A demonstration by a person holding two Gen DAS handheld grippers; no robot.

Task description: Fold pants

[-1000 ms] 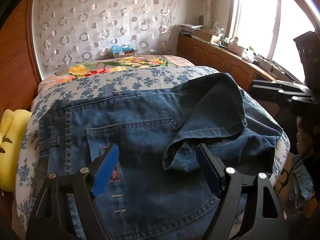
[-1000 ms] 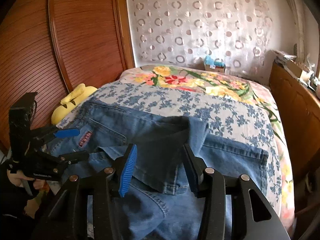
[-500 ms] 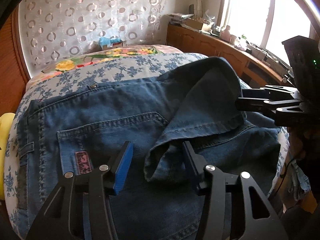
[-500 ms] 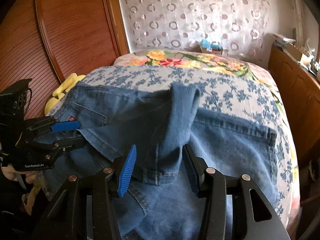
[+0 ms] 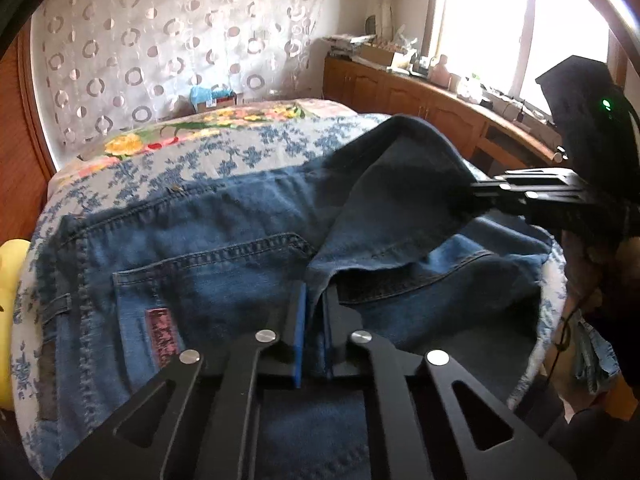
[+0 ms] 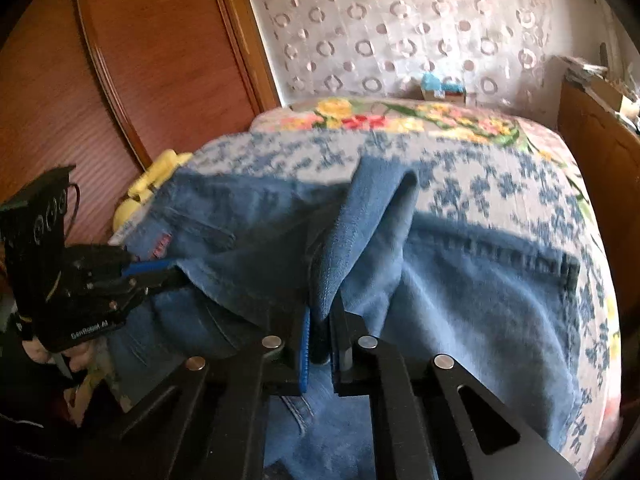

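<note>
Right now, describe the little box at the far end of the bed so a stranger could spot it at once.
Start at the bed with the jeans spread over its blue-flowered cover. Follow it to the far end, under the curtain with ring patterns. The small box sits there, the only thing with bright turquoise on top.

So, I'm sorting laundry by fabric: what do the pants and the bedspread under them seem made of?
The pants look like mid-blue denim, matte: contrast topstitching, a patch pocket, faded wear. The bedspread looks like thin printed cotton or a blend, matte, with blue flowers; the weave is too blurred to be sure.
</note>
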